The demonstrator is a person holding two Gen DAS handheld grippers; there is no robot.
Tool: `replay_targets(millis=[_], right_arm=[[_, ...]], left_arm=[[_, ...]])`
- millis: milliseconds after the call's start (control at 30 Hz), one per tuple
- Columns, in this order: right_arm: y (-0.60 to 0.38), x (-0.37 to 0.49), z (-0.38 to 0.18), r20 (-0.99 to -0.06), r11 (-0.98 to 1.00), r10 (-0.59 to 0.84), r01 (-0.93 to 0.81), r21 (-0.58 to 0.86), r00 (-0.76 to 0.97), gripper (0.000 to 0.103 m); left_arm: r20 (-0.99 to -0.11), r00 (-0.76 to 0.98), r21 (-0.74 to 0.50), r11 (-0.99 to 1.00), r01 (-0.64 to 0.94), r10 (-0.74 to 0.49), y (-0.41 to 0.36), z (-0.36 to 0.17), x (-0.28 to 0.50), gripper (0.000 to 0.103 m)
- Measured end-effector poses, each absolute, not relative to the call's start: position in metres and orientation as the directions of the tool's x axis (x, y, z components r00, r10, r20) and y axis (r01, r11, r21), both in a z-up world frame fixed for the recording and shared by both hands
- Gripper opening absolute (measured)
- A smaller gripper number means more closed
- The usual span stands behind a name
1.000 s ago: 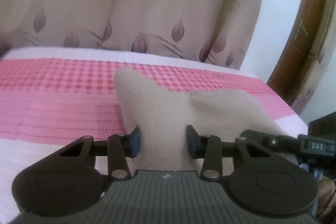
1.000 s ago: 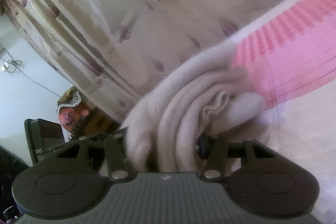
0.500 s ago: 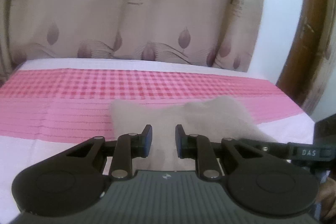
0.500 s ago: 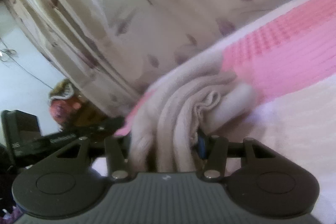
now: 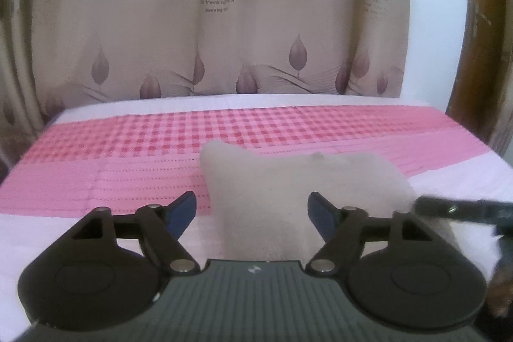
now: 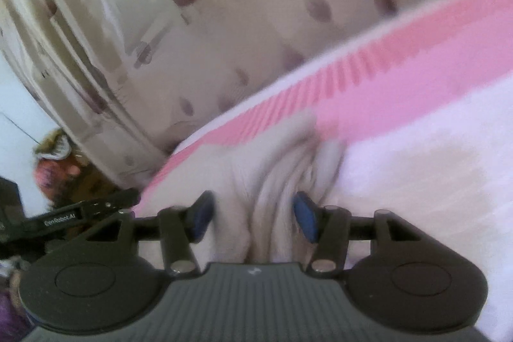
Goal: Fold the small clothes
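A small beige knitted garment (image 5: 288, 181) lies on the pink and white bed cover (image 5: 112, 149). My left gripper (image 5: 251, 212) is open, its blue-padded jaws wide apart on either side of the garment's near edge, not gripping it. In the right wrist view the same garment (image 6: 275, 169) lies bunched in folds. My right gripper (image 6: 255, 215) is open, with the folds between its jaws. The view is blurred. The right gripper's finger (image 5: 461, 209) shows at the right edge of the left wrist view.
A beige curtain (image 5: 224, 21) with leaf prints hangs behind the bed. A brown wooden frame (image 5: 481, 37) stands at the right. The bed's far edge (image 5: 240, 100) meets the curtain. Cluttered items (image 6: 57, 162) sit beyond the bed's left end in the right wrist view.
Both grippers have opened and let go of the garment. It has dropped from raised to lying on the bed. The right wrist view has tilted and lowered.
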State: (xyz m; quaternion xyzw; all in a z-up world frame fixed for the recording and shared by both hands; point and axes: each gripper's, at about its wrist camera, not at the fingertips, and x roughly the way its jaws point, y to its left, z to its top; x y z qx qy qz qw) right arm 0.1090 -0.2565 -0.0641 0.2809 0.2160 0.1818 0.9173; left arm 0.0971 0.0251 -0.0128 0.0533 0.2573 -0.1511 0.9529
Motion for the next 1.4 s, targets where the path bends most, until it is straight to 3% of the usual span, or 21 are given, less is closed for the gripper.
replay_targets(millis=[167,267,500,667,800,1000,1200,1400], right_arm=[[-0.234,0.072,-0.038,-0.276,0.9,0.295,-0.169,0.401,0.915,0.079],[-0.219,0.055,-0.034,-0.261,0.934,0.248,-0.158,0.322,0.933,0.086],[-0.209,0.029,-0.032,-0.231,0.944,0.21,-0.135,0.301,0.95,0.089],[-0.207,0.015,-0.022,-0.2,0.958,0.169,-0.113,0.265,0.965,0.09],[-0.204,0.005,-0.012,-0.171,0.959,0.169,-0.121,0.256,0.971,0.091],[-0.198,-0.004,-0.003,-0.149,0.963,0.163,-0.124,0.241,0.975,0.093],[-0.193,-0.005,-0.003,-0.168,0.97,0.135,-0.096,0.222,0.977,0.094],[-0.187,-0.009,-0.005,-0.175,0.974,0.119,-0.08,0.213,0.977,0.094]], left_arm=[[-0.459,0.857,0.07,0.952,0.297,-0.233,0.018,-0.013,0.085,0.095],[-0.412,0.885,0.096,0.956,0.276,-0.214,0.014,-0.009,0.075,0.103],[-0.299,0.947,0.084,0.986,0.146,-0.114,0.015,0.007,0.054,0.103],[-0.313,0.946,0.044,0.993,0.109,-0.09,0.022,0.02,0.05,0.103],[-0.256,0.966,0.068,0.996,0.054,-0.035,0.025,0.029,0.039,0.103],[-0.277,0.96,0.121,0.993,-0.002,0.036,0.022,0.04,0.033,0.103],[-0.206,0.979,0.147,0.988,0.037,-0.006,0.018,0.044,0.016,0.103],[-0.227,0.966,0.095,0.985,0.145,-0.121,0.015,0.045,0.006,0.103]])
